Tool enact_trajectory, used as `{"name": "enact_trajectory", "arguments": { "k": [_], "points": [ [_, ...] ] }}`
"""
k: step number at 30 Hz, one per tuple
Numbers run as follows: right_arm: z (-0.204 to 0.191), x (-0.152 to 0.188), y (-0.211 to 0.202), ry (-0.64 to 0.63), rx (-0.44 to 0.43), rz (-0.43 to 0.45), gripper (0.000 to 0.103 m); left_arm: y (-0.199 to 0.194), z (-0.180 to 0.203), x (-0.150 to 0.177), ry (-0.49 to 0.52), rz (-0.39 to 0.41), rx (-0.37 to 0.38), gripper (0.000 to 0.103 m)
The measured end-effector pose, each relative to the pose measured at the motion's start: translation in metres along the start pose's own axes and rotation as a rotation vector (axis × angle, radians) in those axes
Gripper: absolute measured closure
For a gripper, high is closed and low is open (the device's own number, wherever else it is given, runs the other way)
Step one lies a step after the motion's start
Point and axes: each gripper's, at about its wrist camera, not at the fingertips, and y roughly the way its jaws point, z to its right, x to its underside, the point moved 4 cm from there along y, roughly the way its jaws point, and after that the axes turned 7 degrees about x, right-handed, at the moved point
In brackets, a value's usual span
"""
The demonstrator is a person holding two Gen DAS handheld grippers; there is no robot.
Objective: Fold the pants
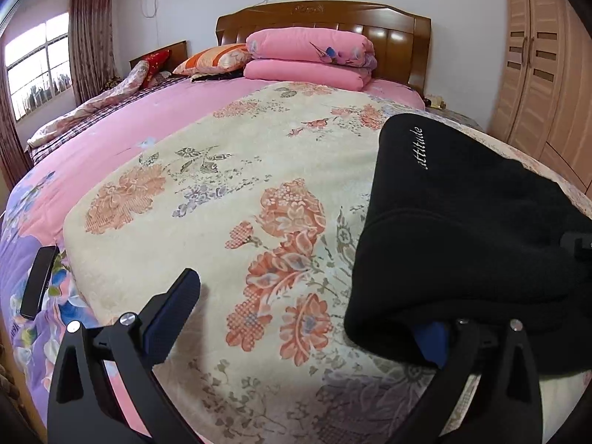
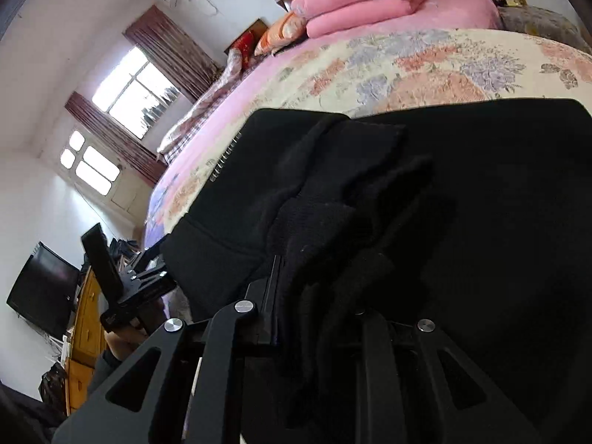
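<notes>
Black pants (image 1: 462, 236) with white lettering lie folded on the cream floral blanket (image 1: 229, 222) at the right of the left wrist view. My left gripper (image 1: 310, 307) is open wide; its left finger (image 1: 174, 318) hovers over the blanket, and its right finger is tucked under the pants' near edge, mostly hidden. In the right wrist view the pants (image 2: 462, 203) fill the frame, with bunched fabric clamped in my right gripper (image 2: 314, 288), which is shut on it. The left gripper (image 2: 140, 281) shows at the pants' left edge, held by a hand (image 2: 118, 336).
A black phone (image 1: 39, 281) lies on the purple-pink quilt at the bed's left side. Folded pink quilts (image 1: 310, 59) and pillows sit by the wooden headboard (image 1: 325, 18). A wardrobe (image 1: 536, 74) stands at the right, and a TV (image 2: 40, 292) is on the wall.
</notes>
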Motion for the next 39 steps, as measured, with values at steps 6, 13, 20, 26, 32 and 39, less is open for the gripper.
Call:
{"name": "enact_trajectory", "arguments": {
  "k": [6, 13, 20, 26, 32, 39],
  "points": [
    [-0.016, -0.001, -0.049, -0.053, 0.036, 0.129, 0.085, -0.018, 0.033, -0.002, 0.167, 0.012, -0.075, 0.001],
    [0.030, 0.030, -0.042, 0.088, 0.080, 0.058, 0.085, -0.011, 0.041, -0.003, 0.204, -0.013, -0.092, 0.001],
    [0.036, 0.042, -0.067, 0.074, 0.148, 0.115, 0.085, -0.016, 0.064, -0.002, 0.318, 0.001, -0.142, 0.001],
    [0.046, 0.050, -0.068, 0.102, 0.122, 0.105, 0.085, -0.014, 0.059, -0.005, 0.285, -0.019, -0.124, 0.001],
    [0.053, 0.053, -0.063, 0.125, 0.091, 0.088, 0.084, -0.006, 0.038, -0.002, 0.092, -0.051, -0.009, 0.001],
    [0.053, 0.052, -0.056, 0.124, 0.086, 0.075, 0.071, -0.004, 0.026, 0.004, -0.039, -0.115, 0.064, 0.001]
  ]
}}
